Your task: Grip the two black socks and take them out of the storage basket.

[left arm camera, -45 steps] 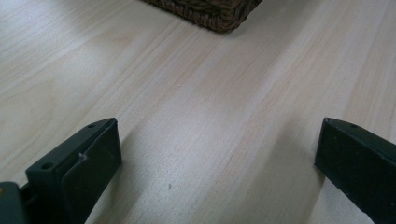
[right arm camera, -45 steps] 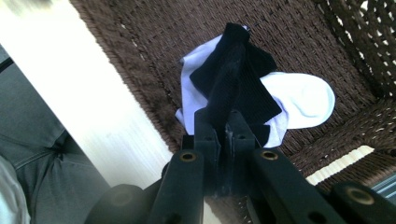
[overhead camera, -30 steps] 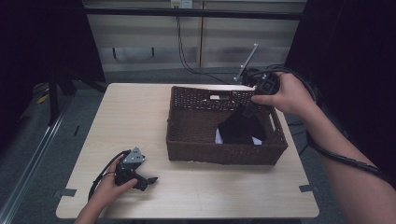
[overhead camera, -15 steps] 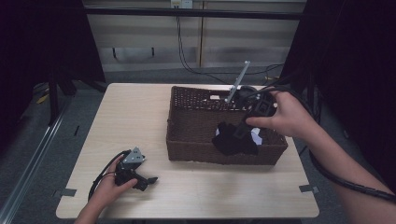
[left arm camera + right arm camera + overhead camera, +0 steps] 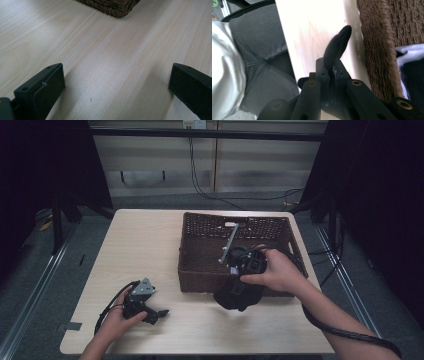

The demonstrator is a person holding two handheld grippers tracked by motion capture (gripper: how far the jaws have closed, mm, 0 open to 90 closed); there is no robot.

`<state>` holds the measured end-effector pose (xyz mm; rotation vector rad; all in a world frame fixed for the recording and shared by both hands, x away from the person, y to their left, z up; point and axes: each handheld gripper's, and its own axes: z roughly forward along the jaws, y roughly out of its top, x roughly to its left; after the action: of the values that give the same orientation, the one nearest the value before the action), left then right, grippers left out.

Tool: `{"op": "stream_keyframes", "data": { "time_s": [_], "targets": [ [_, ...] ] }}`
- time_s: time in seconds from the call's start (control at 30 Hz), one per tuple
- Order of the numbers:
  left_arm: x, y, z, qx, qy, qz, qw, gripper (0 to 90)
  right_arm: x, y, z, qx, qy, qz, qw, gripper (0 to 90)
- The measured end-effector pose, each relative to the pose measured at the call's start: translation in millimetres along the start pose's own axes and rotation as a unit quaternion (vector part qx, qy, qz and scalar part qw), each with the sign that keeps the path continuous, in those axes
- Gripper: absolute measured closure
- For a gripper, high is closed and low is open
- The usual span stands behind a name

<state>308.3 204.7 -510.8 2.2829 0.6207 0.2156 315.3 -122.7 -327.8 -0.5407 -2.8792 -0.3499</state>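
Note:
A dark wicker basket [image 5: 200, 270] stands right of the table's middle. My right gripper [image 5: 239, 276] hangs over the basket's front wall, shut on a black cloth [image 5: 239, 296] that droops down outside onto the table. In the right gripper view the jaws of the right gripper [image 5: 331, 65] pinch a fold of the black cloth [image 5: 337, 48] beside the basket wall [image 5: 379, 50]. My left gripper [image 5: 156, 313] rests on the table at the front left. In its own view the left gripper [image 5: 115, 75] stands open over bare wood.
A pale cloth [image 5: 409, 51] and more dark fabric lie inside the basket. The wooden table [image 5: 145, 245] has free room left of the basket. The basket corner [image 5: 112, 6] lies ahead of the left jaws. The person's lap [image 5: 257, 50] is at the front edge.
My right gripper has come from the basket's back right to its front wall, carrying the black cloth out over the rim. The left gripper has stayed put.

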Motion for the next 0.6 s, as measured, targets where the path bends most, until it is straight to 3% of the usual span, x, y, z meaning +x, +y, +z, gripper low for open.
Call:
{"op": "stream_keyframes", "data": {
  "time_s": [0.17, 0.3, 0.43, 0.6],
  "targets": [
    [0.0, -0.1, 0.1, -0.001, 0.0, 0.0, 1.0, 0.0, -6.1, 2.6, 26.4, 0.001, -0.001, 0.004, 1.0, 85.5],
    [0.0, -0.1, 0.1, -0.001, 0.0, 0.0, 1.0, 0.0, -7.2, 3.4, 49.1, 0.009, 0.015, 0.004, 0.9998, 81.9],
    [0.0, -0.1, 0.1, 0.0, 0.0, 0.0, 1.0, 0.0, -7.7, 5.3, 61.0, 0.014, 0.019, 0.006, 0.9997, 74.5],
    [0.1, 0.1, -0.2, 0.001, 0.0, 0.001, 1.0, 0.0, -7.7, 5.0, 57.6, 0.012, 0.019, 0.012, 0.9997, 64.2]
  ]
}}
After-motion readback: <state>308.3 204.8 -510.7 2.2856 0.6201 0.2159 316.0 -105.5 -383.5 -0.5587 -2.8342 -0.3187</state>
